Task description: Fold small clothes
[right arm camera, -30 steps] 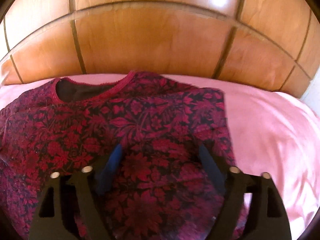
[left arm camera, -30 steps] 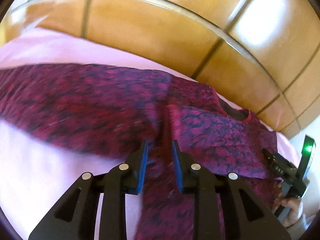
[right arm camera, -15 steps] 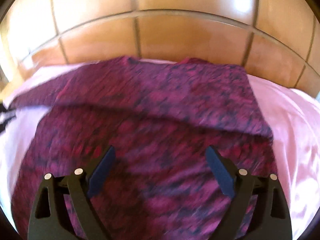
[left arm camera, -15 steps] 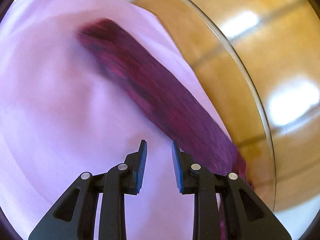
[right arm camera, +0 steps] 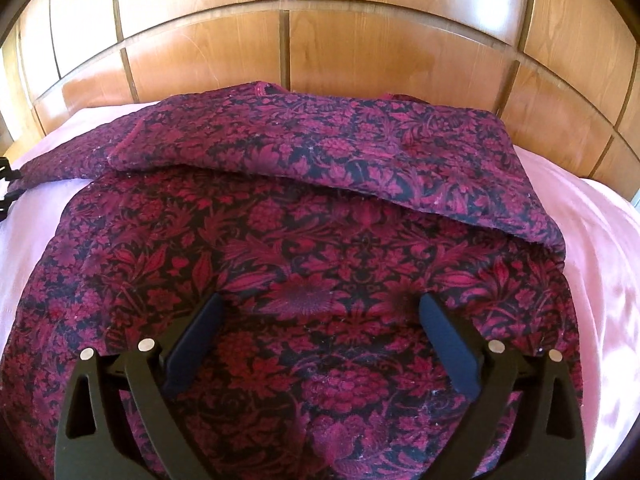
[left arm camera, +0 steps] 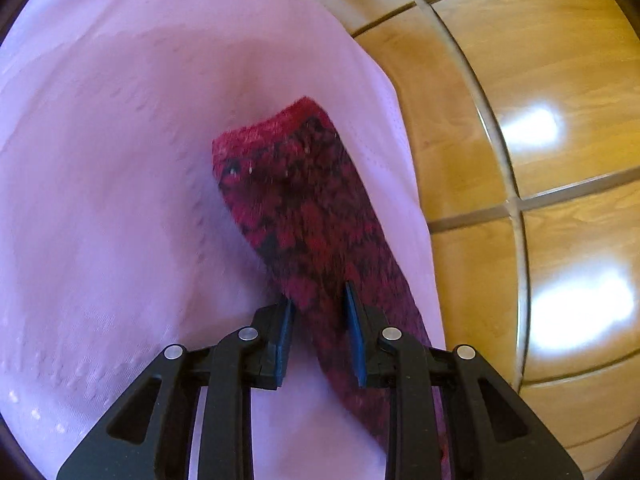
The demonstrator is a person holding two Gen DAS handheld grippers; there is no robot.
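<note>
Left gripper (left arm camera: pixel 318 304): two black fingers with blue pads, set narrowly apart; the sleeve runs between them, but whether the pads press it cannot be told.
Sleeve (left arm camera: pixel 304 216): one long strip of the garment, red with black flecks and a fuzzy knit look, ending in a plain red cuff at its far end; it lies on the sheet near the bed's right edge, and its near end is cut off behind the gripper's frame.
Sheet (left arm camera: pixel 120 200): one pale pink sheet, smooth with faint raised dotted rows and soft creases; it fills the left of the left wrist view.
Floor (left arm camera: pixel 560 80): glossy wooden boards with dark seams to the right of the bed, with two bright patches of glare.
Right gripper (right arm camera: pixel 320 312): two black fingers with dark blue pads, spread wide and opening further; nothing sits between the pads, which hover over the garment's lower body.
Garment (right arm camera: pixel 304 248): one top in dark red floral print on black, spread flat on the pink sheet; its upper part is folded across in a band, and one sleeve reaches out to the left.
Neckline: only a small red-edged bit shows at the top of the fold; the rest is hidden.
Headboard (right arm camera: pixel 360 40): wooden panels, reddish brown, divided by dark grooves, behind the garment.
Left edge: a small black object is cut off there, too little to identify.
</note>
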